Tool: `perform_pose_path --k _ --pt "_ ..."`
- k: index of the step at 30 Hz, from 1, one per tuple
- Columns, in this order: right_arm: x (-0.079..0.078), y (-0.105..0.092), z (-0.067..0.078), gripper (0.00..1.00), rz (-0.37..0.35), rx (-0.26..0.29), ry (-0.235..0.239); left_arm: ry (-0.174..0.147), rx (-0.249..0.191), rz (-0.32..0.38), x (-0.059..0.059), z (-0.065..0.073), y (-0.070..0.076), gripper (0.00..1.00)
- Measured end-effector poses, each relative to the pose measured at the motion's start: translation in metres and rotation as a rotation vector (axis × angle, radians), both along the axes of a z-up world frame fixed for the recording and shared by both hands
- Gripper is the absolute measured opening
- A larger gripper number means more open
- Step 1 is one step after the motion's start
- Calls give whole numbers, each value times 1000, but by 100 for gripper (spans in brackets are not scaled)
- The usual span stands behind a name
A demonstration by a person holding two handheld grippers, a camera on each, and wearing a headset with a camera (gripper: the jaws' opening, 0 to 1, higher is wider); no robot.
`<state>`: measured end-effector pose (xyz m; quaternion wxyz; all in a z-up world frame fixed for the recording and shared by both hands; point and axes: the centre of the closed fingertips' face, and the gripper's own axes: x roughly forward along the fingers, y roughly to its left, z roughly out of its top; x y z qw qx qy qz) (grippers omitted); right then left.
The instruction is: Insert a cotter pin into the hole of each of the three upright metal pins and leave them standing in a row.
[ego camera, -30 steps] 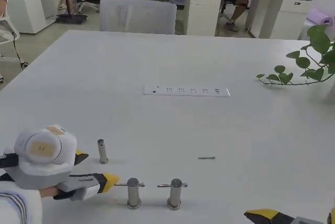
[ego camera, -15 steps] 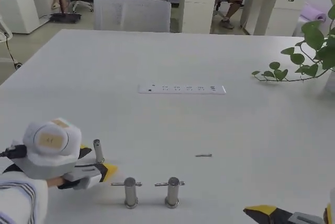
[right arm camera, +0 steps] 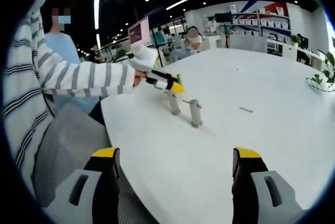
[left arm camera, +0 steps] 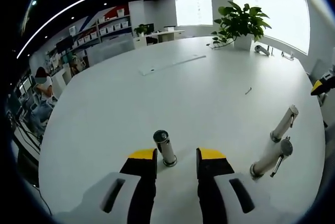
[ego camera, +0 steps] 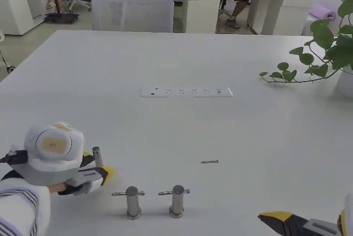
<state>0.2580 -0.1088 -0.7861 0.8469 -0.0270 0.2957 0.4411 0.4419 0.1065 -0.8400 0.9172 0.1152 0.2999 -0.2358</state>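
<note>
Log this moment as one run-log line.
left gripper: open, fingers flanking bare pin | right gripper: open, empty | cottered pins: two, upright | loose cotter pin: on table

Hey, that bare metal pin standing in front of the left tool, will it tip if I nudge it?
Probably tips easily: the bare pin stands tall on a narrow base. Being round, it would likely roll on the smooth table once down. Looks polished, so possibly slippery.
</note>
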Motion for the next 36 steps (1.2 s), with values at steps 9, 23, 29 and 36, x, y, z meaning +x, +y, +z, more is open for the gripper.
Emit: perform_pose_path --k 9,23,29,36 --pt "1 -2 0 90 -9 -1 1 -10 9 16 8 0 5 14" --pt "2 -4 -1 90 -15 -8 0 -4 -1 31 9 0 7 8" --pt "2 -4 -1 91 -15 -12 -4 -6 -5 42 7 1 8 7" --pt "2 -4 -2 91 -14 -15 -5 -5 13 34 7 1 9 7"
